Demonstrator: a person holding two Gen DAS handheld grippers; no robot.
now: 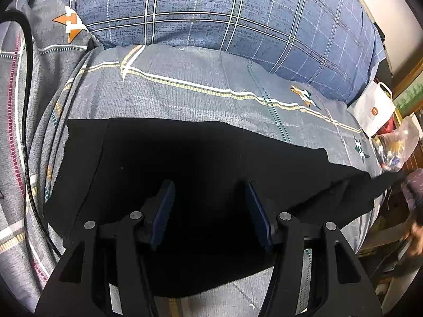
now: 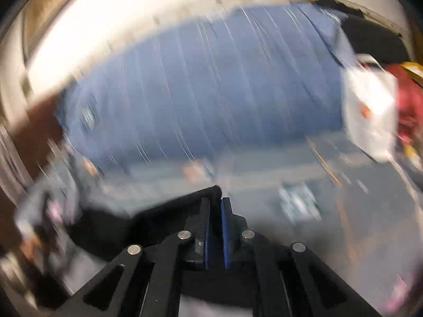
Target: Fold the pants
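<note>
The left tool [image 1: 210, 211] is built from matte black linkage arms, each pierced by a triangular cutout. Four round silver pivot pins are set across the arms. The fingers [image 1: 165, 211] are faced with dark blue ribbed pads on black mounts. A black braided cable [image 1: 26, 121] is seen at 9 o'clock in the left wrist view. The right tool [image 2: 216, 227] is made the same way: black cutout arms, four silver pins, and two blue pads [image 2: 225, 232] on black blocks. No markings can be made out on either.

Black pants [image 1: 201, 163] spread flat across bed, right end bunched toward edge.
</note>
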